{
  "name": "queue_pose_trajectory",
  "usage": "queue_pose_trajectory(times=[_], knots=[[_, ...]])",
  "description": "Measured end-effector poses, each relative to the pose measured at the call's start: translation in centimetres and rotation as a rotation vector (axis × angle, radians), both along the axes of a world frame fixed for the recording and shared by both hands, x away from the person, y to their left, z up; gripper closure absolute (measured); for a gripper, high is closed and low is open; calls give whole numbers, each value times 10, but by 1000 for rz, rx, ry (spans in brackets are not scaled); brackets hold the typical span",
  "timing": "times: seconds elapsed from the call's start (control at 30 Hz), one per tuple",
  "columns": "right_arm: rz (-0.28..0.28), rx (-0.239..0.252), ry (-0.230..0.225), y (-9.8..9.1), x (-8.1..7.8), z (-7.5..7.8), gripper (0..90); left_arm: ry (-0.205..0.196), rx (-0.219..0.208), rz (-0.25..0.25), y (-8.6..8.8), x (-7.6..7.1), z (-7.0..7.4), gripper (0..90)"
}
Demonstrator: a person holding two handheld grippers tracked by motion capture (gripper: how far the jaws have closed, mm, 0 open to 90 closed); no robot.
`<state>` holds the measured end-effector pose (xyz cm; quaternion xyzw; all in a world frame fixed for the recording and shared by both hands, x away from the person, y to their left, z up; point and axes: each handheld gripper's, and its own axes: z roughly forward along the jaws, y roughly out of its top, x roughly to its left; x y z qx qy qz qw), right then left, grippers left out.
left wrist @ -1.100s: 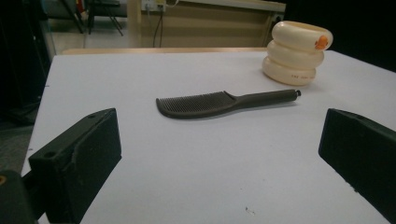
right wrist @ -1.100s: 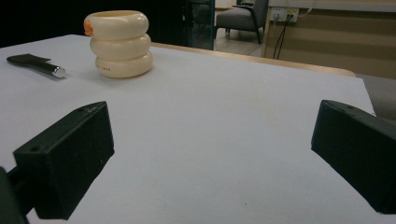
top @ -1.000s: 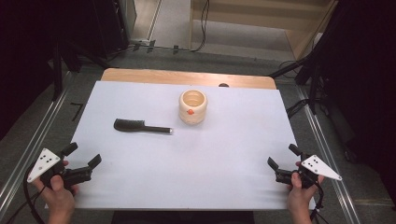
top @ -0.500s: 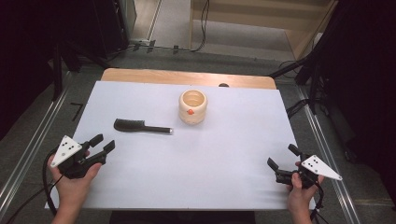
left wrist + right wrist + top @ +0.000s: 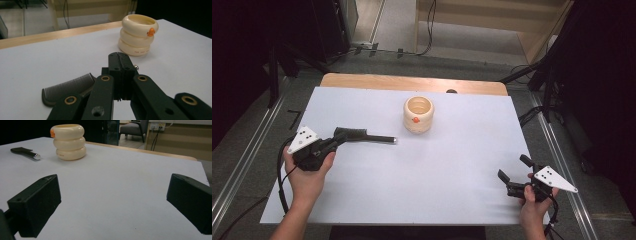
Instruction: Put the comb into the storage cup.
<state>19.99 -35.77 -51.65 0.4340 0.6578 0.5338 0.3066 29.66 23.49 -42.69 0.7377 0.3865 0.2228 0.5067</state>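
A black comb with a metal tip lies on the white table sheet, left of a cream ribbed cup bearing an orange mark. My left gripper hovers over the comb's toothed end. Its jaws have just been closing and now meet with nothing between them. In the left gripper view the shut left gripper sits above the comb, with the cup beyond. My right gripper rests open near the front right corner. The right gripper has bare sheet between its fingers, with the cup and comb far off.
A wooden strip runs along the table's far edge, with a small dark knob on it. Metal rails flank both sides. Dark stands and cables crowd the floor behind.
The left hand has moved forward and right from the front left corner to the comb, rising a little. Its jaws have gone from wide open to shut. The right hand has stayed put.
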Motion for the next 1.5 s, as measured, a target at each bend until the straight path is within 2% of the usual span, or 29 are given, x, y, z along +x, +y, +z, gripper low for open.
queue_pose_trajectory(times=[0.27,0.3,0.33,0.5,0.67,0.83,0.97,1.13,1.17,1.2,1.27,1.3,1.37,1.5], knots=[[6,-3,3,0,0,0,0,39,3,-28,-21,22,-3,900],[6,-3,2,0,0,0,0,72,-20,-34,-26,29,-4,900],[5,-3,3,0,0,0,0,85,-27,-37,-29,31,-4,900],[10,-3,3,0,0,0,0,116,-38,-51,-41,41,-8,900],[13,-2,4,0,1,0,0,157,-26,-78,-57,56,-14,900],[17,-2,3,0,1,0,0,197,-49,-102,-64,67,-20,900],[20,-2,6,0,1,0,0,237,-26,-101,-74,79,-30,900],[25,-6,4,0,1,0,0,273,-16,-92,-81,87,-38,900],[25,-7,5,1,1,0,0,298,-6,-93,-84,91,-43,900],[25,-7,5,1,1,0,0,298,-6,-93,-84,91,-43,900],[26,-9,6,1,1,0,0,334,19,-86,-90,95,-50,900],[26,-9,6,1,1,0,0,334,19,-86,-90,95,-50,900],[25,-11,6,1,2,0,0,363,35,-84,-94,98,-55,900],[28,-16,8,2,2,-1,0,393,53,-87,-103,102,-62,900]])
